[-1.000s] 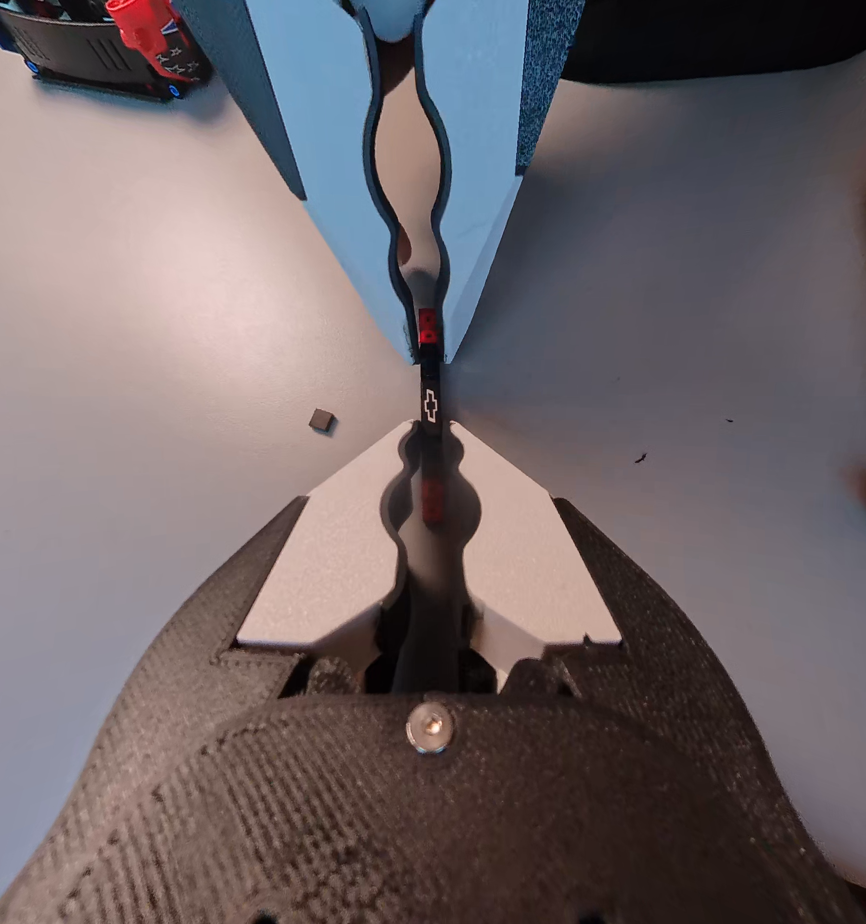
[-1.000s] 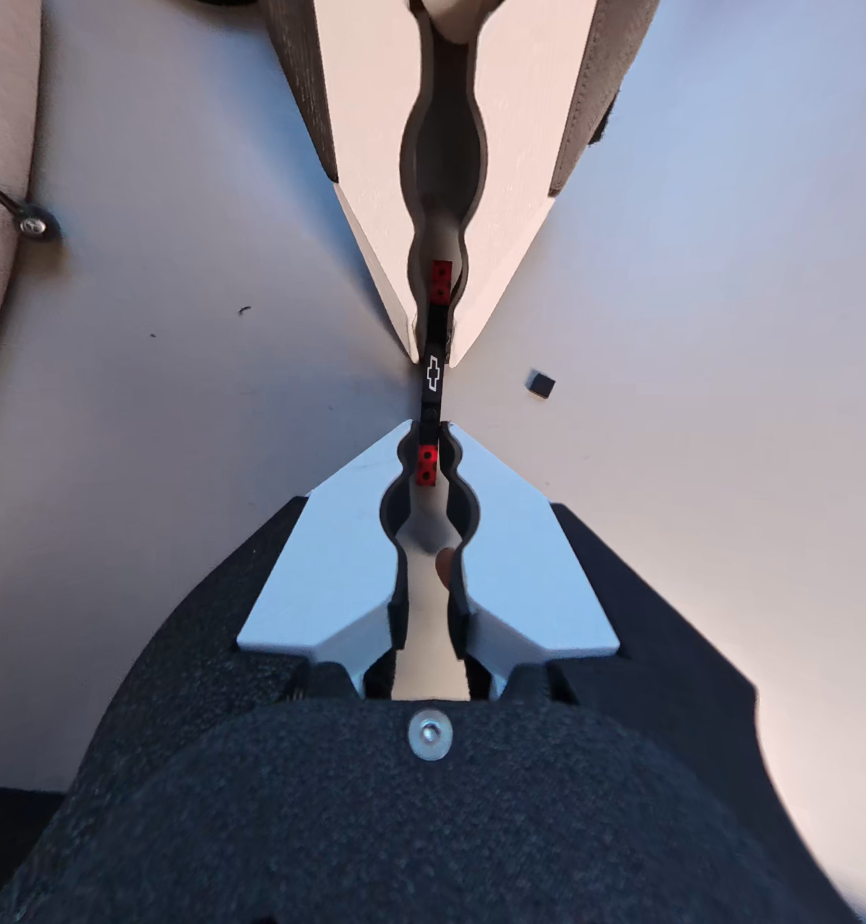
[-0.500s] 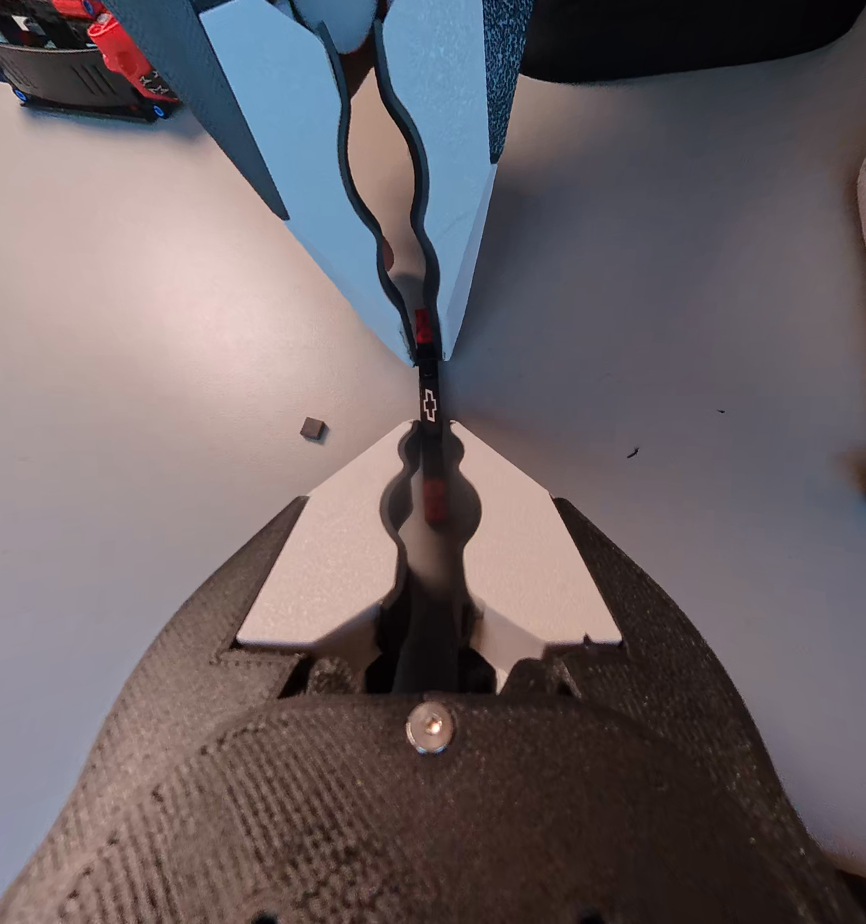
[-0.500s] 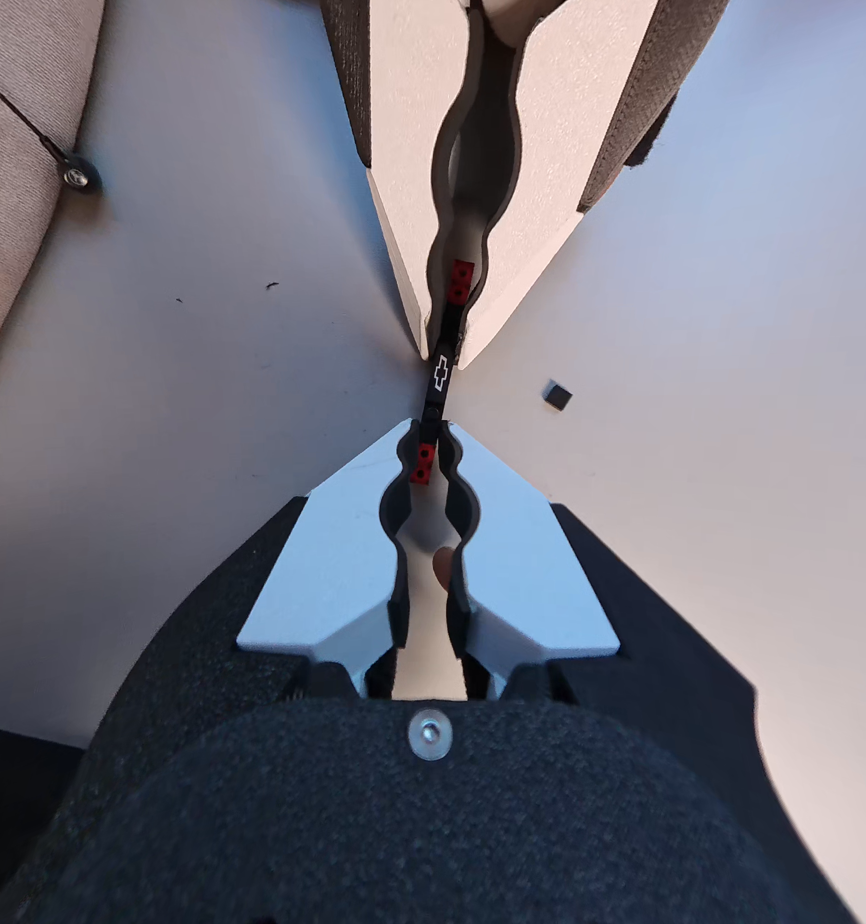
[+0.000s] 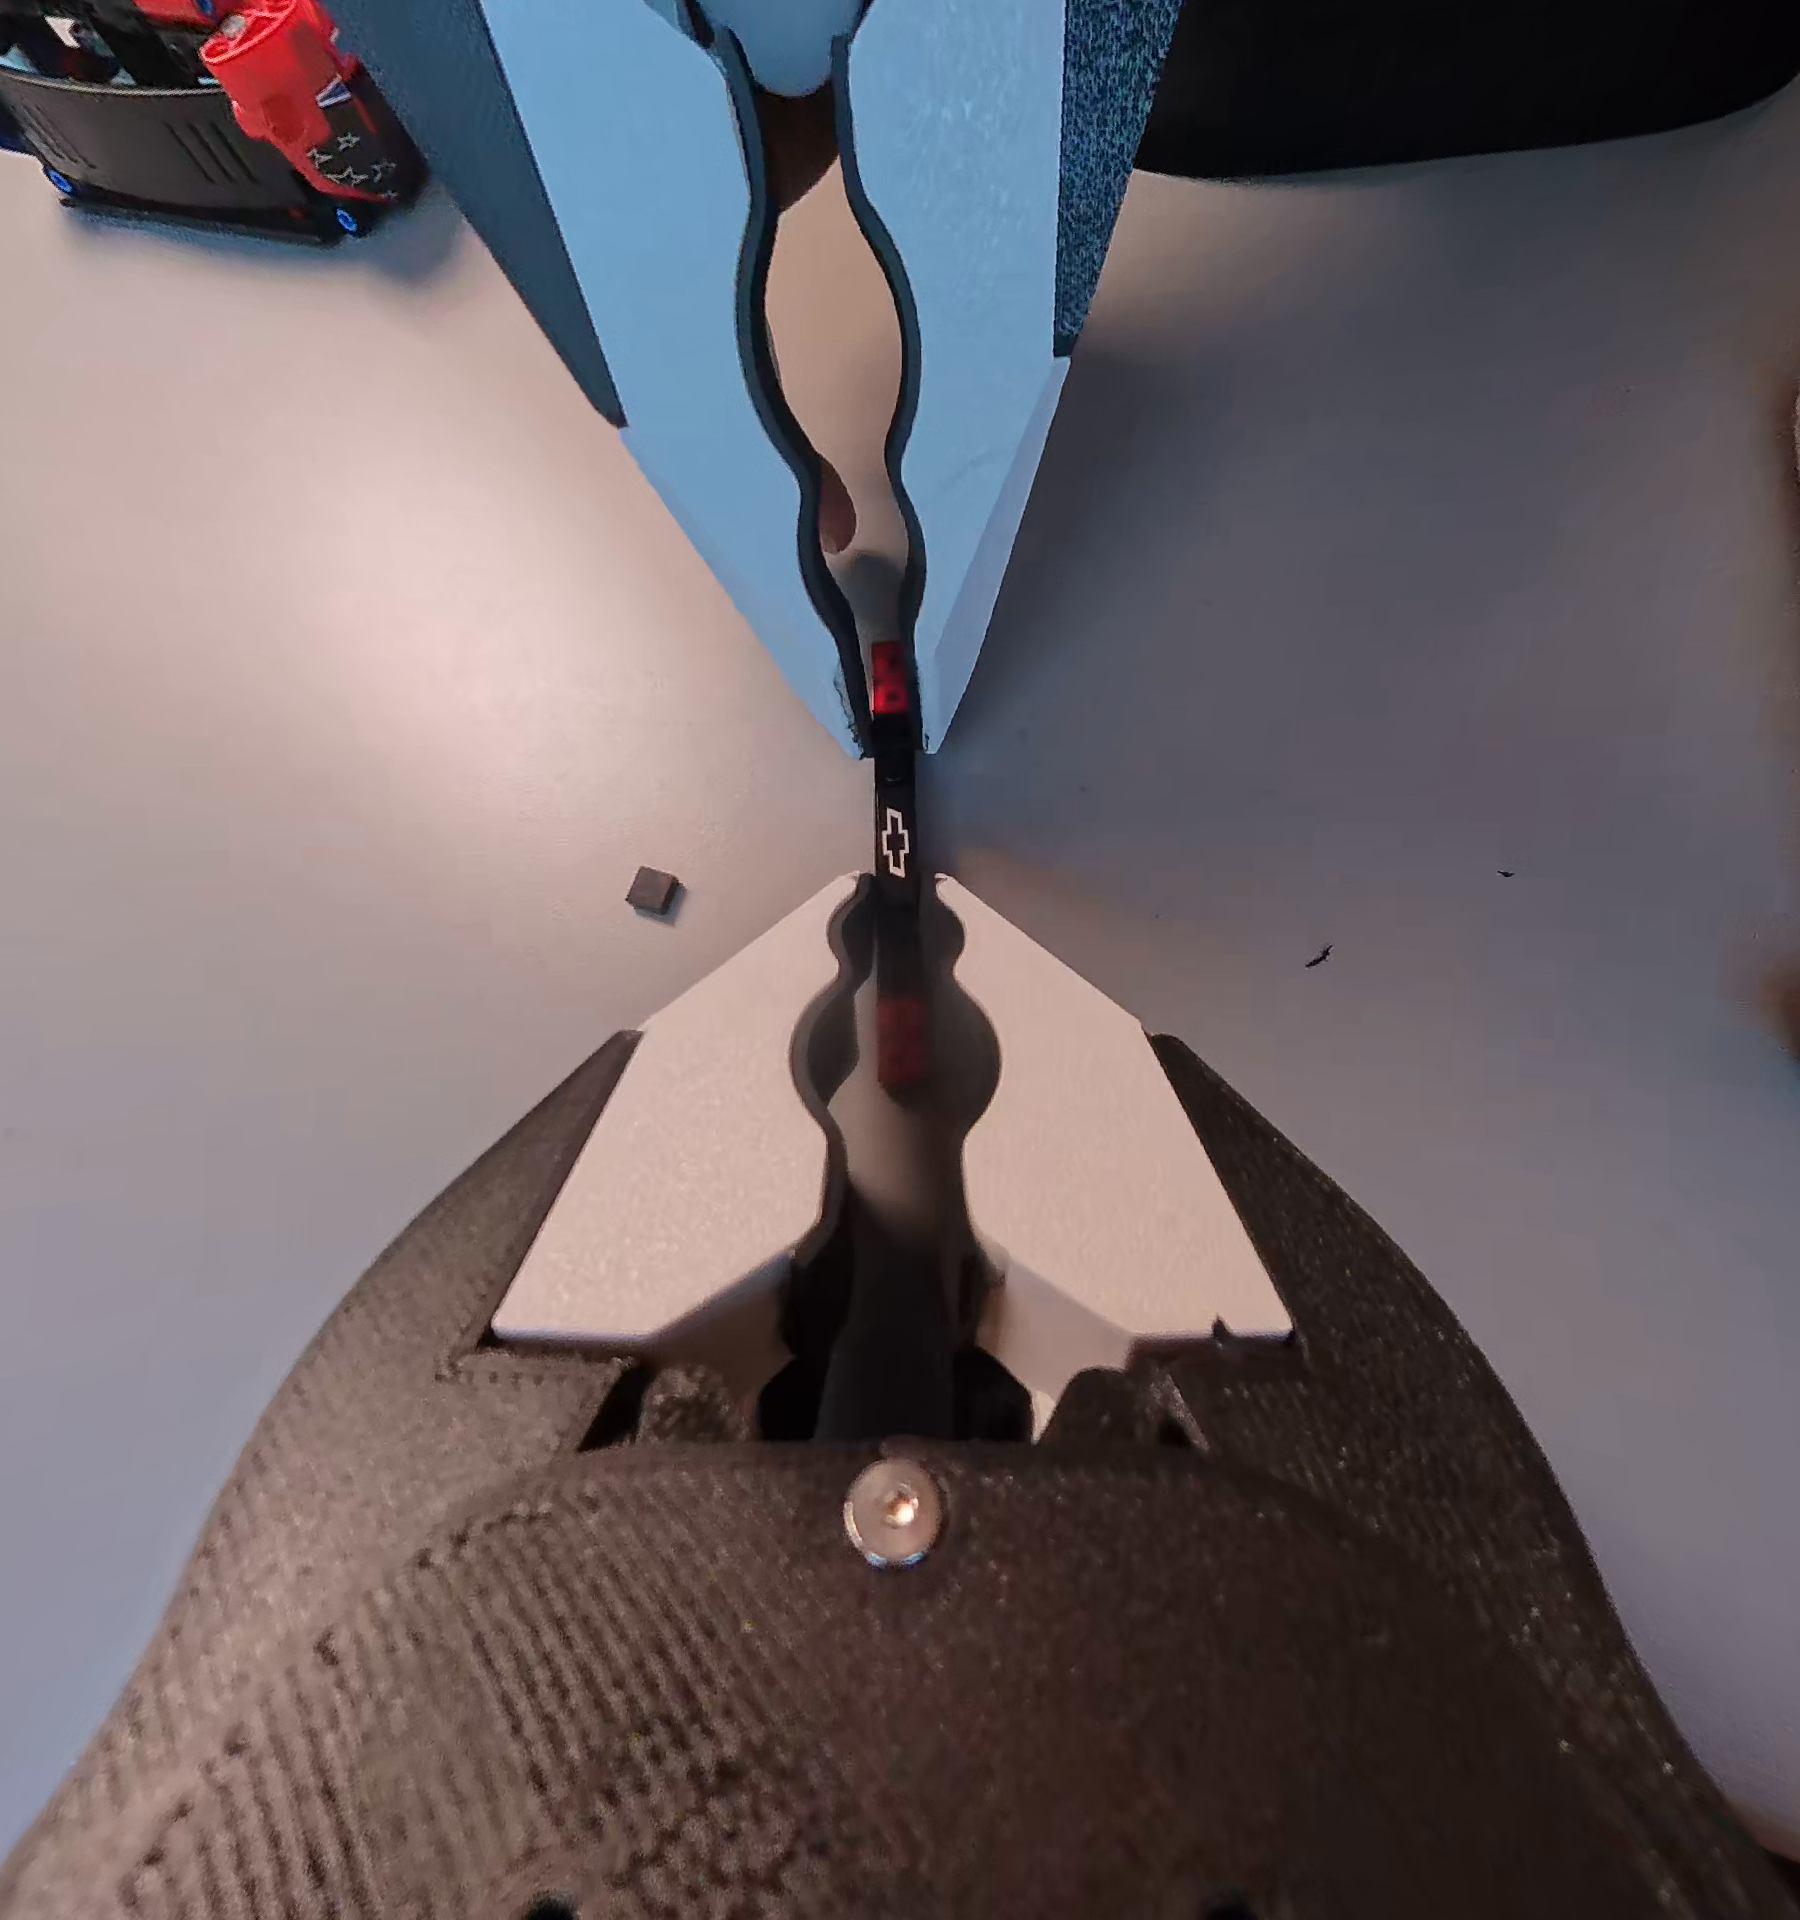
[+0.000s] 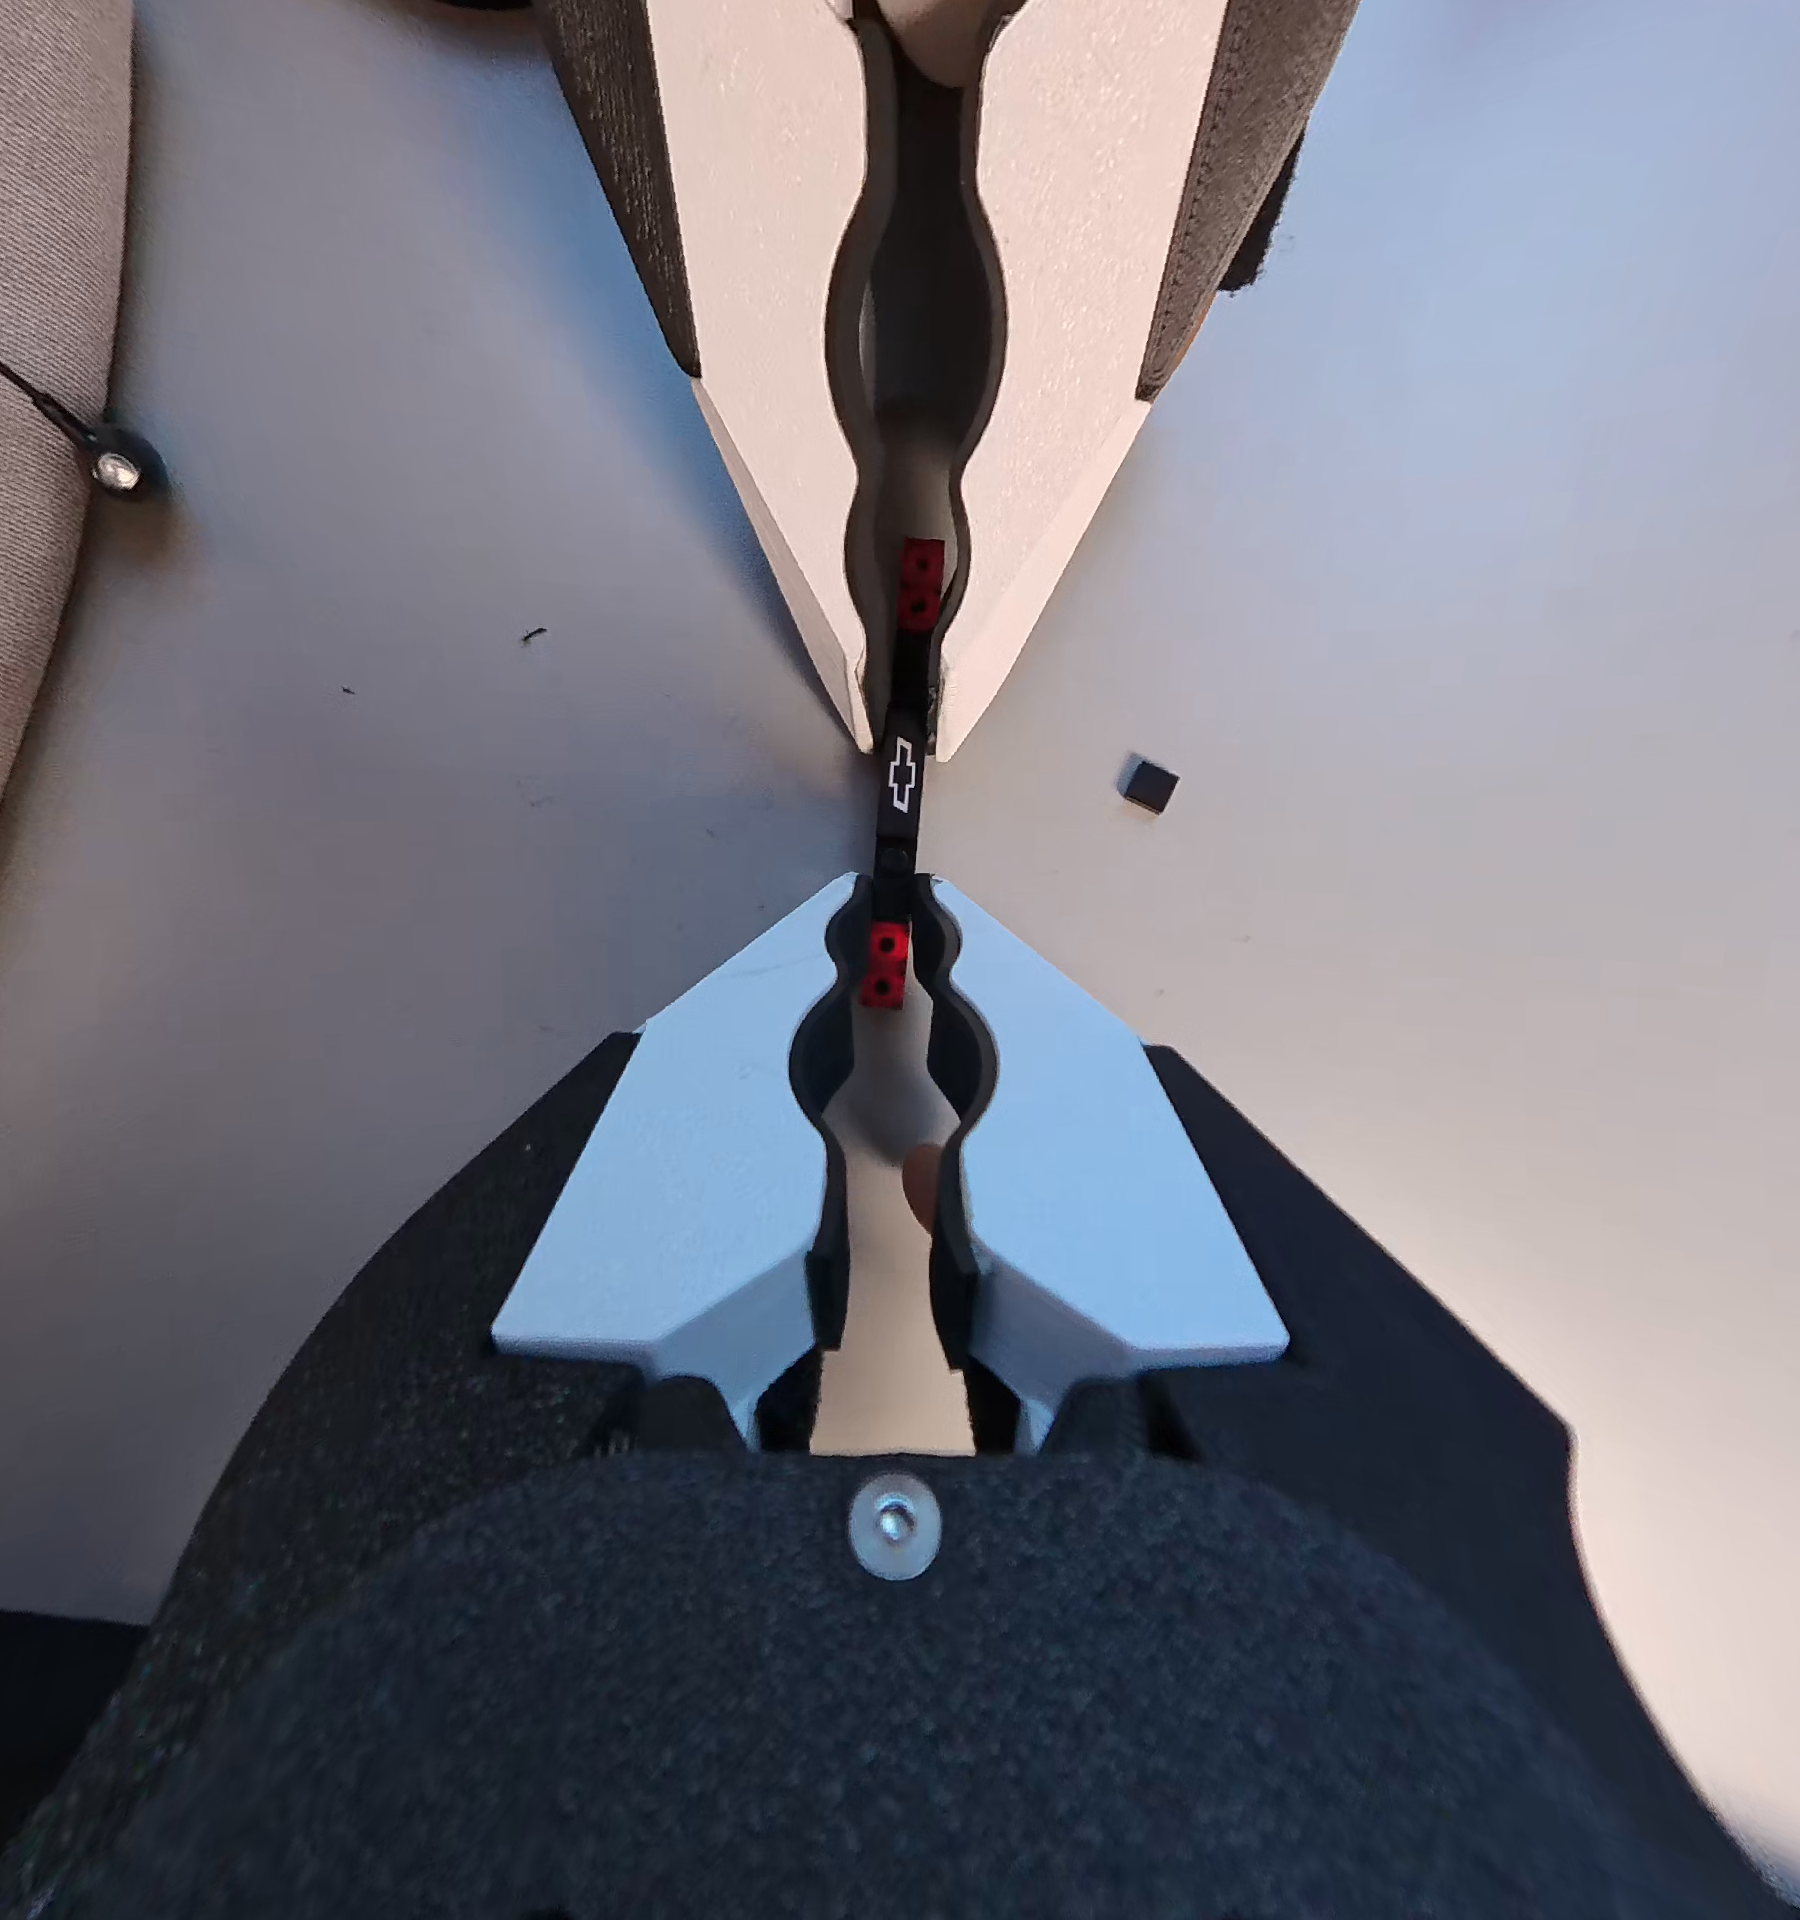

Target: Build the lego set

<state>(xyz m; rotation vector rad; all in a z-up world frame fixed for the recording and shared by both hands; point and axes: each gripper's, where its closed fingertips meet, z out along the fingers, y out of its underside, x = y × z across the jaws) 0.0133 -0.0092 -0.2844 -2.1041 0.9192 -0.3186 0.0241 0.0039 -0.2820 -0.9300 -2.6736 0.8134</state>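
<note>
Here both hand-held grippers, left point(image 5: 896, 883) and right point(image 6: 894, 881), clamp the black strip's point(image 5: 894, 831) opposite ends.

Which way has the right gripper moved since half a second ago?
Yes: the right gripper swung its rear slightly right, away from the lego car; its tips stay on the black bar.

No readable words or numbers appear; the only sign is a white outlined cross-shaped emblem on the thin black lego strip point(image 5: 894, 840), midway along it.
</note>
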